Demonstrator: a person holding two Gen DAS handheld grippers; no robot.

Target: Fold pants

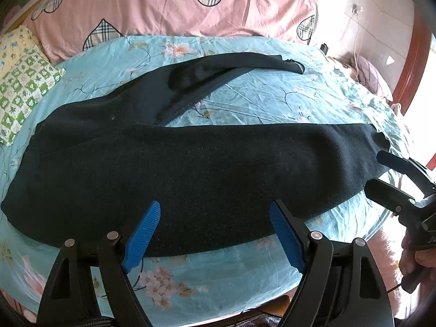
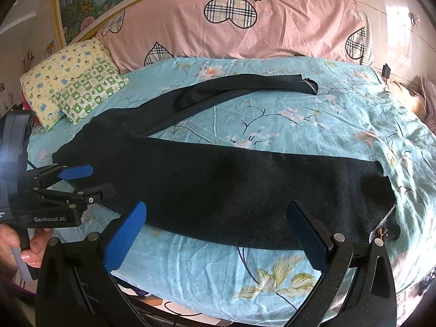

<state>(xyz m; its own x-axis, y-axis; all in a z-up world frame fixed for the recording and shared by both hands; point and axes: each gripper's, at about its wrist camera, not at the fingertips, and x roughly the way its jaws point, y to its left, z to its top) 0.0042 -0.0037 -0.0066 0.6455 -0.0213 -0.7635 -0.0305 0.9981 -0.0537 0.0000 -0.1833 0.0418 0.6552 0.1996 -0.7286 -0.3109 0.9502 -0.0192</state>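
Observation:
Dark navy pants [image 1: 190, 163] lie spread on the bed, waist to the left, legs apart. The near leg runs right to its hem [image 2: 381, 204]. The far leg [image 2: 245, 87] angles up to the right. My left gripper [image 1: 215, 218] is open above the near leg's front edge, holding nothing. My right gripper [image 2: 218, 218] is open over the near leg close to the hem, holding nothing. The right gripper also shows at the right edge of the left wrist view [image 1: 381, 171], and the left gripper at the left of the right wrist view [image 2: 90, 179].
The bed has a light blue floral sheet [image 1: 245, 103]. A long pink pillow [image 1: 163, 8] with plaid hearts lies along the back. A small yellow and green pillow [image 2: 73, 81] lies at the back left. A cable and pink fabric [image 1: 365, 70] are at the far right.

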